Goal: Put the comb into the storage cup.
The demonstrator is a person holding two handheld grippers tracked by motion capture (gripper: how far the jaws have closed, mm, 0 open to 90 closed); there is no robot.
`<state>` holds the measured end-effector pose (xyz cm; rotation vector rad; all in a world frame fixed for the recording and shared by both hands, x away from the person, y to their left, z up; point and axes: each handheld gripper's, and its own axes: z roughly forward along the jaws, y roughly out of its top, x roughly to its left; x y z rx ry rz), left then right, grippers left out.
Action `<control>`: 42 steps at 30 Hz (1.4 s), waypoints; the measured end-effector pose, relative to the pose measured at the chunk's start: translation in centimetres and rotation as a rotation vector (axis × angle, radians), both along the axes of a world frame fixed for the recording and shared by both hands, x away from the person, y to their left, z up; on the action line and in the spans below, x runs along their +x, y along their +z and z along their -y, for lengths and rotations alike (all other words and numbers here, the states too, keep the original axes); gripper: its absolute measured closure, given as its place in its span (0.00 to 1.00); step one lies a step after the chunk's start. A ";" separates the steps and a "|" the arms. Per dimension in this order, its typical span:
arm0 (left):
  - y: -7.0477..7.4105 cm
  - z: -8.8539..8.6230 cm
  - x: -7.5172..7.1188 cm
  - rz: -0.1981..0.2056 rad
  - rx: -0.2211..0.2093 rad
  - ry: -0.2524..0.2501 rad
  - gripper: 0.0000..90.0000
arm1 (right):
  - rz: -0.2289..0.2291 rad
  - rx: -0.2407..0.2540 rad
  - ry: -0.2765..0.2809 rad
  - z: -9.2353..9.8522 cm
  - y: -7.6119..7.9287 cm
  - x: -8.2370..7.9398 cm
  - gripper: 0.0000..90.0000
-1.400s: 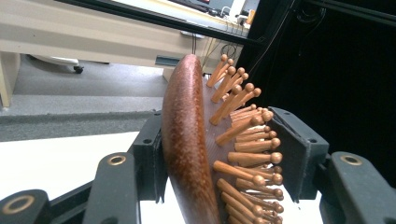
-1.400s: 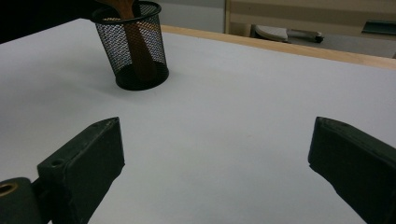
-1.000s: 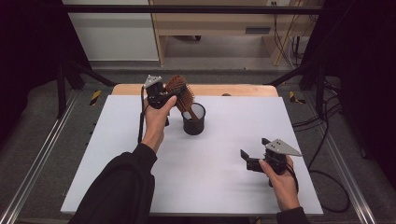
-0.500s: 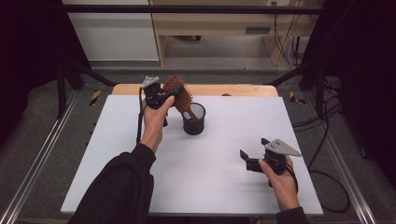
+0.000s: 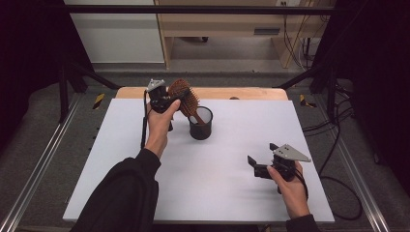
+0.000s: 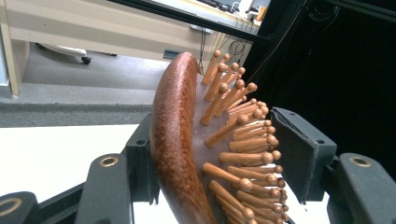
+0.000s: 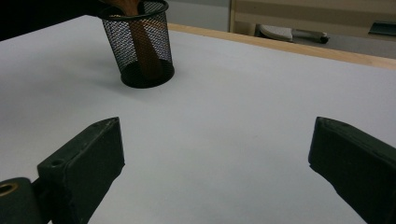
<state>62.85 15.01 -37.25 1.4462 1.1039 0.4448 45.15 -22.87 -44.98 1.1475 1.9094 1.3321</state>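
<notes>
A brown wooden hairbrush (image 5: 186, 99) leans out of a black mesh cup (image 5: 200, 126) at the back of the white table, its handle (image 7: 140, 51) down inside the cup. My left gripper (image 5: 176, 100) is raised beside the cup and shut on the brush head (image 6: 175, 140). One pad lies on the smooth back and the other meets the bristle tips. Its jaws have just been opening a little, with the brush still between them. My right gripper (image 5: 262, 155) rests low at the front right, open, with bare table between its jaws (image 7: 215, 149).
The white table top (image 5: 232, 193) has a wooden strip (image 5: 241, 93) along its far edge. Metal rails run down both sides on the floor. Cables lie on the floor to the right (image 5: 333, 145). A wooden bench stands behind the table.
The brush head and my left gripper have shifted slightly; otherwise both hands stay where they were.
</notes>
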 end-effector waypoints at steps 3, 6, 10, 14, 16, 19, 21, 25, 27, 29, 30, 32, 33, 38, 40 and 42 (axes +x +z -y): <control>0.0 0.0 0.0 0.002 0.004 -0.002 0.43 | 0.000 0.000 0.000 0.0 0.0 0.0 0.04; 0.0 -0.1 0.0 0.003 0.000 -0.002 0.42 | 0.000 0.001 0.001 0.0 0.0 0.0 0.04; 0.0 0.1 0.0 -0.001 -0.005 -0.004 0.39 | -0.001 0.001 0.001 0.0 0.0 0.0 0.04; 0.0 0.2 0.0 0.002 -0.004 -0.004 0.37 | -0.002 0.002 0.002 0.0 0.0 0.0 0.04; 0.0 0.3 -0.1 0.000 -0.006 -0.006 0.35 | -0.002 0.002 0.004 0.0 0.0 0.0 0.04; 0.0 0.4 -0.1 0.002 -0.006 -0.006 0.32 | -0.002 0.003 0.005 -0.1 0.0 0.0 0.04; 0.0 0.4 -0.1 0.003 -0.002 -0.005 0.31 | -0.002 0.003 0.006 -0.1 0.0 0.0 0.04; 0.0 0.4 -0.1 0.005 0.001 -0.001 0.29 | -0.002 0.002 0.007 -0.1 0.0 0.0 0.04; 0.0 0.4 -0.1 0.007 0.003 0.003 0.27 | -0.002 0.002 0.008 -0.1 0.0 0.0 0.04; 0.0 0.3 -0.1 0.006 0.004 0.002 0.26 | -0.002 0.002 0.008 -0.1 0.0 0.0 0.04; 0.0 0.3 -0.1 0.005 0.006 0.003 0.26 | -0.002 0.002 0.008 -0.1 0.0 0.0 0.04; -0.1 0.3 -0.1 0.001 0.007 0.004 0.24 | -0.002 0.002 0.008 -0.1 0.0 0.0 0.04; -0.1 0.3 -0.1 -0.001 0.007 0.006 0.23 | -0.001 0.002 0.008 -0.1 0.0 0.0 0.04; -0.2 0.4 0.0 -0.017 0.010 0.019 0.13 | -0.001 0.002 0.007 -0.1 0.0 0.0 0.04; -0.2 0.4 0.0 -0.021 0.005 0.019 0.11 | -0.001 0.002 0.008 -0.1 0.0 0.0 0.04; -0.2 0.4 -0.1 -0.016 0.013 0.020 0.09 | 0.000 0.001 0.009 -0.1 0.0 0.0 0.04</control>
